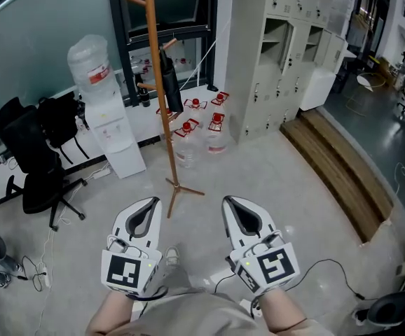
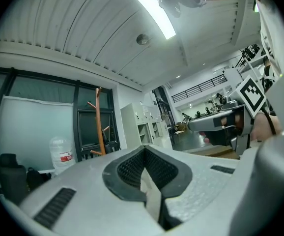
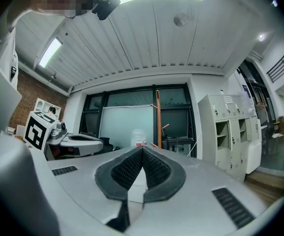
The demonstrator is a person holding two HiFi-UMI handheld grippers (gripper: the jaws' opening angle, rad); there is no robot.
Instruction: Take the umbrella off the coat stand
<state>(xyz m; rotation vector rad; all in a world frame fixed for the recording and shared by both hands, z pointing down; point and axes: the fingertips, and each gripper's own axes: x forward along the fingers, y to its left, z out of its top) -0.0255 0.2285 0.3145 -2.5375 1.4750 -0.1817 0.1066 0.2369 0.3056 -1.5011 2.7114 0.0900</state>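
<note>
Two grey plastic claws, the left gripper (image 1: 146, 212) and the right gripper (image 1: 239, 212), sit side by side at 6 o'clock in the head view. Each one has its jaws pressed together with nothing in between. Well away at 12 o'clock stands the tall brown wooden coat stand (image 1: 153, 117). The dark folded umbrella (image 1: 172, 82) hangs on its 3 o'clock side, right against the pole, just under a short peg. I think the umbrella will be light and easy to lift, stiff down its middle rod but soft and a bit slippery on the cloth outside (squeezing only the cloth might let it slide). The best place to grab looks like the firm top part near the peg, though how it hooks on is too small to tell. The jaws would have to open first.
</note>
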